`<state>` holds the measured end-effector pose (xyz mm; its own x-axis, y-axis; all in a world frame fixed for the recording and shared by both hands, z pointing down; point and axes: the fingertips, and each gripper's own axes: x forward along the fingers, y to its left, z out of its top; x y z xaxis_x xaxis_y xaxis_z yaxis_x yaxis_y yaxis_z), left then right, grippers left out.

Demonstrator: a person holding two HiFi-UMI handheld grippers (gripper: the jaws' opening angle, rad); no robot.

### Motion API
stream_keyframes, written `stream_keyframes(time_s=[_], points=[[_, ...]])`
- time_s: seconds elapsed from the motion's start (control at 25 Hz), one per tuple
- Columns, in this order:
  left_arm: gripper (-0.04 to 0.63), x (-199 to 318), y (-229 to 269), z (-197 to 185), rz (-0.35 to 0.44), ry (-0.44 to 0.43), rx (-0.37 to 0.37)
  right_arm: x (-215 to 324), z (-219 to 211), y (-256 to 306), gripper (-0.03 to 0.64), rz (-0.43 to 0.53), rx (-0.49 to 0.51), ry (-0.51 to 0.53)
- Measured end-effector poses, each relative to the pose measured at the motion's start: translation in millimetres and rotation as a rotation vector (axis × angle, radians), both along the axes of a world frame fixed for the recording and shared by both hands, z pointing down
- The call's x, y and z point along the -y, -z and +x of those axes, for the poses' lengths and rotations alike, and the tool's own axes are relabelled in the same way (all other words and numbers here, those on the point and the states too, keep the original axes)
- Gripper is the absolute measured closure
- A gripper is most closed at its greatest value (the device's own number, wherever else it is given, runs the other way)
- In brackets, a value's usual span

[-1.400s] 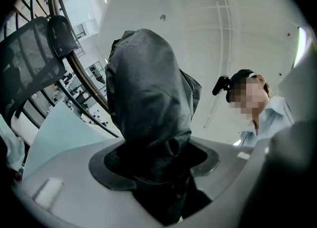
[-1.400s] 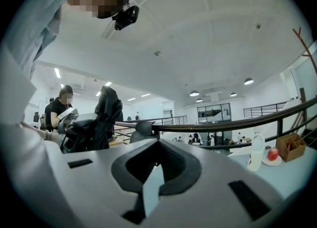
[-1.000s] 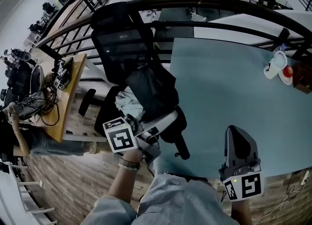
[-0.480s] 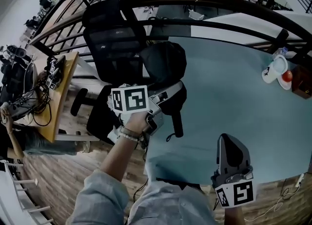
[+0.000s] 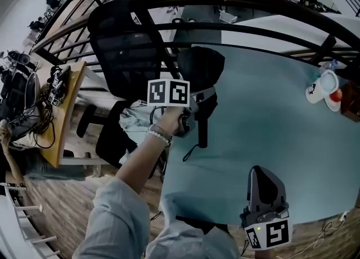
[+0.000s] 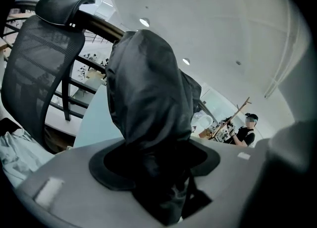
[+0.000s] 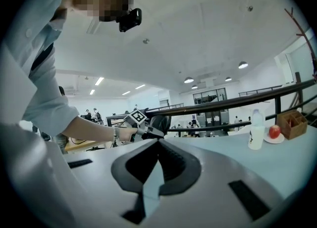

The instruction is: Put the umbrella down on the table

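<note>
A folded black umbrella (image 5: 198,68) is held up over the left edge of the pale blue table (image 5: 270,128), with its handle and strap (image 5: 202,133) hanging toward me. My left gripper (image 5: 190,113) is shut on the umbrella's middle. In the left gripper view the black fabric (image 6: 143,98) bulges up out of the left gripper (image 6: 158,172). My right gripper (image 5: 263,175) rests near the table's front edge, shut with nothing in it. The right gripper view shows its jaws closed at the tips (image 7: 158,145), and the umbrella (image 7: 158,122) far off at the left.
A black mesh office chair (image 5: 129,44) stands left of the table with a pale cloth (image 5: 135,123) on its seat. A white bottle (image 5: 319,79) and a red apple (image 5: 336,96) sit at the table's far right. A dark railing (image 5: 253,30) curves behind. A wooden desk (image 5: 56,112) is at the left.
My left gripper has carried the umbrella up and to the right, from over the chair to the table's left edge. The right gripper has barely moved.
</note>
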<state>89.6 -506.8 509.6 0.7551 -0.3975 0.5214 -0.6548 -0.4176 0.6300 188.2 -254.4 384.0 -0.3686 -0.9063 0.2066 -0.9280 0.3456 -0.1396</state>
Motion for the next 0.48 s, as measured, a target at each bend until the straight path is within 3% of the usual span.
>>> stream_keyframes(time_s=[0.48], points=[[0.319, 62, -77, 19, -0.098, 0.021, 0.151, 5, 13, -30, 0.626, -0.042, 0.024, 0.005]])
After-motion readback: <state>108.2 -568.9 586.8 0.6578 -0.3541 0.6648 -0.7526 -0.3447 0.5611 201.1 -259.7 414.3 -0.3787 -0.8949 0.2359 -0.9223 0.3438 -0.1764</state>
